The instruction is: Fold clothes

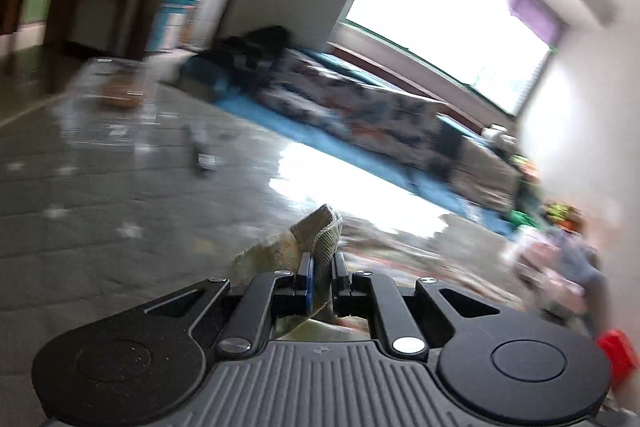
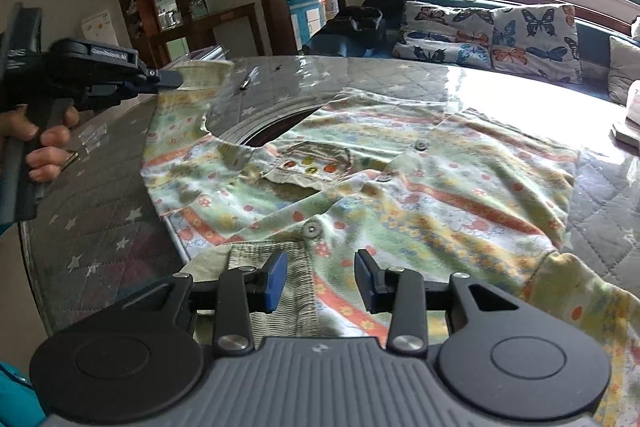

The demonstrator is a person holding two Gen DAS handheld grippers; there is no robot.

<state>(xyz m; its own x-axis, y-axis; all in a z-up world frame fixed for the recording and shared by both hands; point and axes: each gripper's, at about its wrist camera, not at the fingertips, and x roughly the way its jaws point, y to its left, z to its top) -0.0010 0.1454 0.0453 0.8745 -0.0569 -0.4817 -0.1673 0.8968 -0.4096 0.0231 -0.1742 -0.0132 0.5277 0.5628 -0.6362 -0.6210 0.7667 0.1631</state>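
From your left wrist camera, the left gripper (image 1: pixel 322 267) has its jaws pressed together on a ribbed, olive-green cuff (image 1: pixel 320 235) of the garment. The cuff stands up between the fingers and pokes past their tips, pointing away from the tool. The rest of this view is blurred; beyond the tips you can make out the glossy quilted table (image 1: pixel 120 187) and, further off, a sofa (image 1: pixel 360 107) with patterned cushions under a bright window (image 1: pixel 448 19).

From your right wrist camera, the right gripper (image 2: pixel 320 279) hangs with its blue pads (image 2: pixel 276 281) spread apart, gripping nothing. Directly under and ahead of it lies the children's shirt (image 2: pixel 360 187), pastel-striped, buttoned and spread front-up on the table (image 2: pixel 100 227). Its long axis runs from just below the tool diagonally away towards the far right. A ribbed hem edge (image 2: pixel 280 267) sits beneath the left pad. One sleeve (image 2: pixel 180 115) stretches far to the left of the tool, lifted at its end where your left gripper (image 2: pixel 172 79) pinches its cuff (image 2: pixel 204 73). Your left hand (image 2: pixel 44 143) wraps that tool's handle.
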